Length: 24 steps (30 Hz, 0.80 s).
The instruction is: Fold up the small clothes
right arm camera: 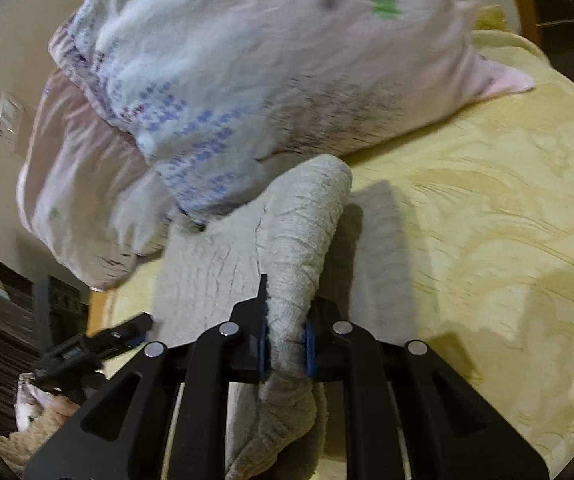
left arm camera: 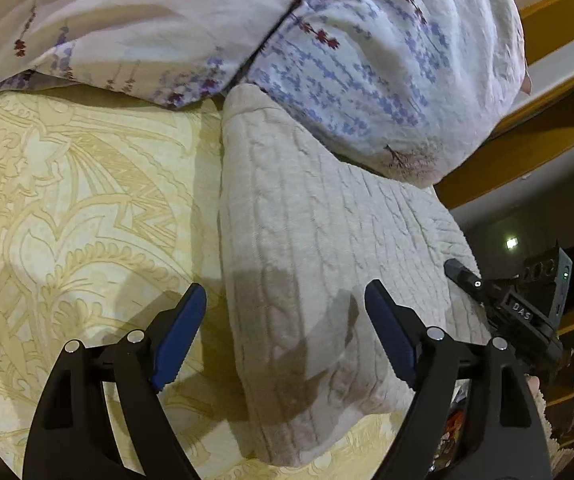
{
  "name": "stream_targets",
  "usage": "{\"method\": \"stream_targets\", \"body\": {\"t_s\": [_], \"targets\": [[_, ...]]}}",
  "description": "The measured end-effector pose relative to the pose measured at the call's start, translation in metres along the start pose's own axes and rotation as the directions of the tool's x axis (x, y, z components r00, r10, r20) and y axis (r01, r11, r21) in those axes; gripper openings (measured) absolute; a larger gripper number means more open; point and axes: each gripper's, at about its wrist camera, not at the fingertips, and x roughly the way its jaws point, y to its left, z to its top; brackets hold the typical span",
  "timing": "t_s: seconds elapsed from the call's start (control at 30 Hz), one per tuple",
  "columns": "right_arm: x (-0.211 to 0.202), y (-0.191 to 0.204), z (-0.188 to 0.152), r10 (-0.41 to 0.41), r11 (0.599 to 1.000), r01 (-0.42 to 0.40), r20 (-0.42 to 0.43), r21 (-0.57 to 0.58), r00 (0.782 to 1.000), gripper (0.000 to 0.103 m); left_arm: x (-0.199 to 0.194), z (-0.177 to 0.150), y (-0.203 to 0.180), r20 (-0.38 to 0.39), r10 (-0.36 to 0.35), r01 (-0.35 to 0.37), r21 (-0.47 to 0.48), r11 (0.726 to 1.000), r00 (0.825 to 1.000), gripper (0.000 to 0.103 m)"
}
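A cream cable-knit garment (left arm camera: 307,248) lies on the yellow patterned bedspread (left arm camera: 67,208), its far end against a pillow. My left gripper (left arm camera: 285,320) is open and empty, hovering just above the garment's near left part. In the left wrist view my right gripper (left arm camera: 499,300) shows at the garment's right edge. In the right wrist view my right gripper (right arm camera: 287,344) is shut on a lifted fold of the garment (right arm camera: 295,248), and cloth hangs down below the jaws. The left gripper (right arm camera: 87,348) shows at the lower left there.
Two floral pillows (left arm camera: 367,60) lie at the head of the bed, one touching the garment's far end; they also show in the right wrist view (right arm camera: 227,80). A wooden bed frame (left arm camera: 527,152) and dark furniture stand at the right. The bedspread (right arm camera: 487,220) stretches to the right.
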Motion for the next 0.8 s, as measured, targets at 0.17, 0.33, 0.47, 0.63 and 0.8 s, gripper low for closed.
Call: {"method": "stream_targets", "body": {"t_s": [0.17, 0.33, 0.47, 0.63, 0.8], "targets": [[-0.002, -0.002, -0.006, -0.025, 0.999, 0.026, 0.021, -0.022, 0.999, 0.013, 0.006, -0.006, -0.014, 0.0, 0.012, -0.012, 0.074, 0.997, 1.0, 0.082], [-0.01, 0.013, -0.003, -0.067, 0.989, 0.075, 0.067, -0.13, 0.996, 0.013, 0.016, -0.008, -0.021, -0.025, -0.002, 0.004, 0.091, 0.996, 1.0, 0.082], [-0.002, 0.0, -0.007, -0.096, 0.99, 0.1, 0.039, -0.095, 0.995, 0.013, 0.022, -0.011, -0.023, -0.041, -0.003, 0.007, 0.094, 0.996, 0.999, 0.082], [-0.005, 0.002, -0.006, -0.096, 0.989, 0.102, 0.062, -0.109, 0.993, 0.013, 0.031, -0.013, -0.025, -0.055, -0.008, 0.013, 0.094, 0.996, 0.998, 0.082], [0.009, -0.009, -0.007, -0.158, 0.982, 0.162, 0.049, -0.101, 0.986, 0.013, 0.031, -0.021, -0.026, -0.066, -0.014, 0.021, 0.104, 0.994, 0.998, 0.082]]}}
